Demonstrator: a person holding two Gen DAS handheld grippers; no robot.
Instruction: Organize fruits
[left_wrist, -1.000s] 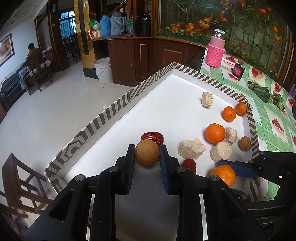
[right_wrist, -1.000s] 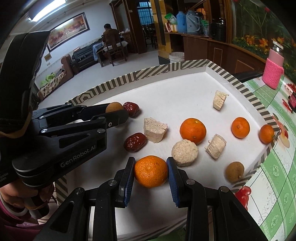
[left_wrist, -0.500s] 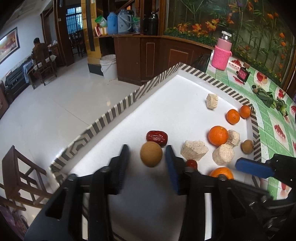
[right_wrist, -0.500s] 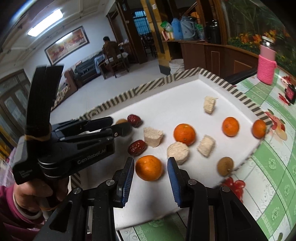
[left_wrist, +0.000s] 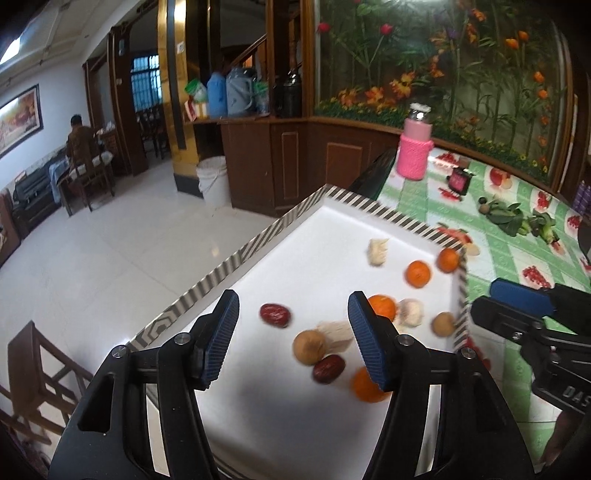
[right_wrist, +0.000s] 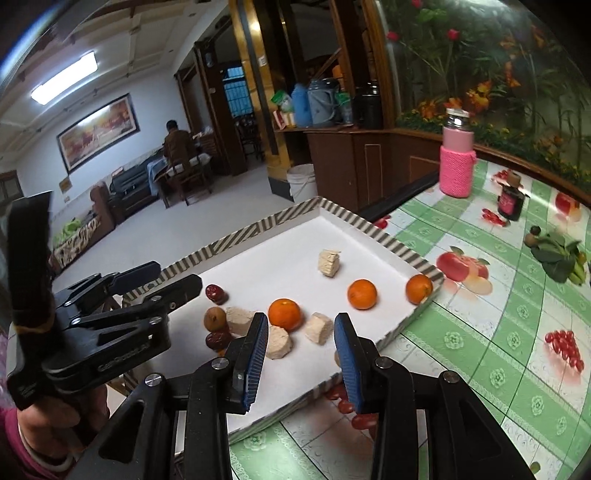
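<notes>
I have both grippers lifted clear of the tray (right_wrist: 373, 225) on the desk (right_wrist: 517, 332). The left gripper (left_wrist: 291, 332) has just been opening: its jaws stand spread, with nothing between them. The right gripper (right_wrist: 301, 354) has also just been opening and holds nothing.

By my reckoning the sorting is only begun. A brown fruit (left_wrist: 309, 347) lies beside two dates (left_wrist: 275, 315) near the tray's left side, with an orange (left_wrist: 364, 386) just next to the nearer date. Three more oranges (right_wrist: 362, 294) sit scattered toward the far right rim, and a second brown fruit (left_wrist: 443, 324) lies apart by the right edge. Pale chunks (right_wrist: 328, 263) are mixed among them. Kinds are not yet grouped; most moves remain.

The fruit looks whole, round and small, likely to roll.
</notes>
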